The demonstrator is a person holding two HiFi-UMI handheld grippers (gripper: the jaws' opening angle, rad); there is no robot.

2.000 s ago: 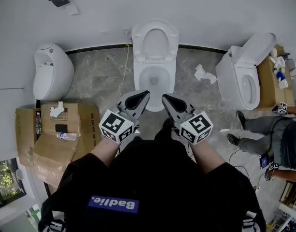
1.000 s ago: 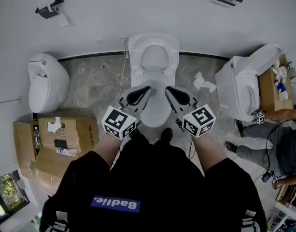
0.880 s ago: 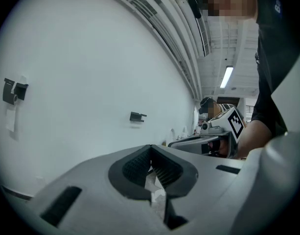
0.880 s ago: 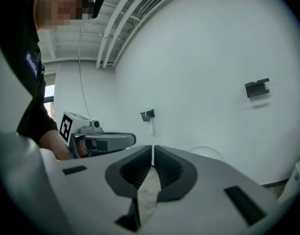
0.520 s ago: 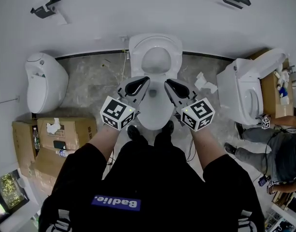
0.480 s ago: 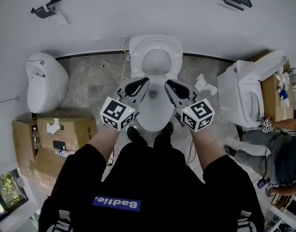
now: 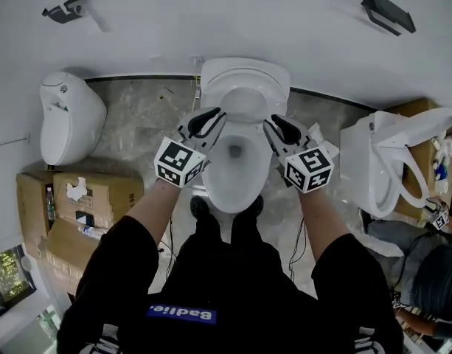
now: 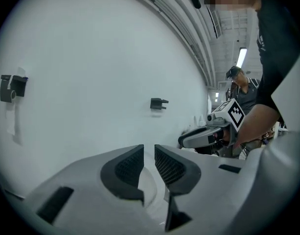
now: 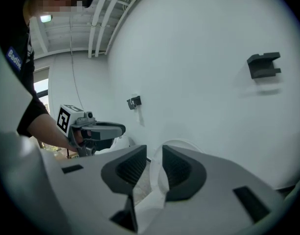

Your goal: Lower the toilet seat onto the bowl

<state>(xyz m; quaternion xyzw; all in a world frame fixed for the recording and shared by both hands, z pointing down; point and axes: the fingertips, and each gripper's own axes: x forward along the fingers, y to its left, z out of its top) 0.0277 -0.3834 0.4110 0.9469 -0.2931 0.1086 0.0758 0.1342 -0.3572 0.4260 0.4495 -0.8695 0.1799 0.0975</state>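
The seat (image 7: 244, 74) is seen raised, leaned back towards the wall behind the bowl (image 7: 237, 198). The left gripper (image 7: 213, 113) and right gripper (image 7: 276, 122) are held at either side of it (one near each edge). Both pairs of fingers have just been opening and are parted by a narrow gap. Nothing is gripped, though white porcelain is seen through each gap.

Left gripper (image 7: 213, 115), reaching forward, tilted slightly down, jaws a narrow gap apart, just been opening, nothing clamped between them; right gripper (image 7: 277, 122), level alongside, same narrow gap, likewise just opening, nothing clamped; bare forearms (image 7: 148, 209) extended, black sleeves (image 7: 115, 260)
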